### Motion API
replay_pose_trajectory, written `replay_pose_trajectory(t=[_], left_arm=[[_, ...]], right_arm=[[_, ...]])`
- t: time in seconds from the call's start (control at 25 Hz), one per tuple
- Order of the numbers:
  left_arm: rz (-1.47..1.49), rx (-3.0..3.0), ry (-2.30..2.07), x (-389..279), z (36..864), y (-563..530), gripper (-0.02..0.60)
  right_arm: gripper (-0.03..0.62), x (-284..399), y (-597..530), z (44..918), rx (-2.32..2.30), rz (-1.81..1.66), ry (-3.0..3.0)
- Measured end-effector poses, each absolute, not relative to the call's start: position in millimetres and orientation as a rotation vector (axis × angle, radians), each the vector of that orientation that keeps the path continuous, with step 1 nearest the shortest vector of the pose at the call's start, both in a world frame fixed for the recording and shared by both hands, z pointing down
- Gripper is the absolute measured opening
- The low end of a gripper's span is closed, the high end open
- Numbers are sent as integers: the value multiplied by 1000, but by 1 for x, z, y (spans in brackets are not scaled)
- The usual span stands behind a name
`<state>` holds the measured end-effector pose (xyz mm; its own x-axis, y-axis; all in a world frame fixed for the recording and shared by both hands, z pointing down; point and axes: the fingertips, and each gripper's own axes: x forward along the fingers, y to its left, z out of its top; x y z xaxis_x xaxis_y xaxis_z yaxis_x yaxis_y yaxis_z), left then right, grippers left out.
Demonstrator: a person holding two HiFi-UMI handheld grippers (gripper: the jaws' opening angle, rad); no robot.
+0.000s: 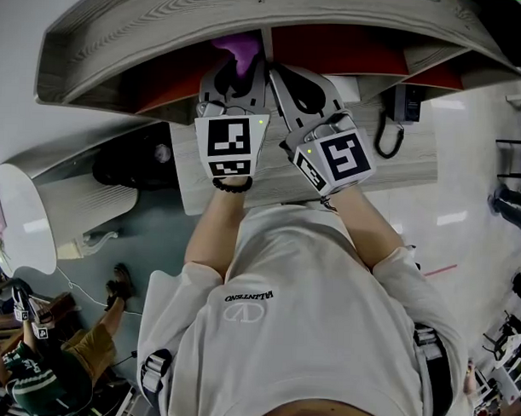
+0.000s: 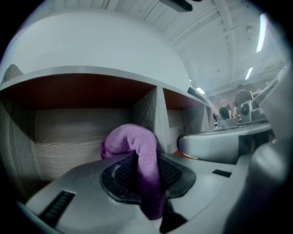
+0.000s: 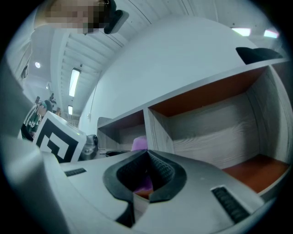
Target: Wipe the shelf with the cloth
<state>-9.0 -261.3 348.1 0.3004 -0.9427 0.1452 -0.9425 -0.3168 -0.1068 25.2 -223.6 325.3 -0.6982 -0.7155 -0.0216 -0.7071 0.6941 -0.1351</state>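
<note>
- In the head view, both our forearms reach toward 12 o'clock. They hold the left gripper (image 1: 237, 81) and the right gripper (image 1: 300, 92) side by side at the grey wood-grain shelf unit (image 1: 121, 44).
- Our left gripper pinches the purple microfibre cloth (image 2: 133, 139). The cloth bulges toward 12 o'clock at the mouth of the left compartment (image 2: 68, 132).
- Our right gripper, at 3 o'clock of the left, has its jaws pressed together on nothing and faces the upright divider (image 3: 158, 132).

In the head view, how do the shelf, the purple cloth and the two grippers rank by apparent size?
1. shelf
2. left gripper and right gripper: they look alike, so unranked
3. purple cloth, partly hidden by the left gripper's jaws
</note>
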Motion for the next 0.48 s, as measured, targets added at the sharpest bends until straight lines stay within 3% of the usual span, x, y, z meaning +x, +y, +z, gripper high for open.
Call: replay_pose_trajectory(t=[0.48], left_arm=[[-254, -2512, 1812, -8, 325, -258, 78]], right_arm=[[-2, 21, -218, 315, -1175, -152, 2814]])
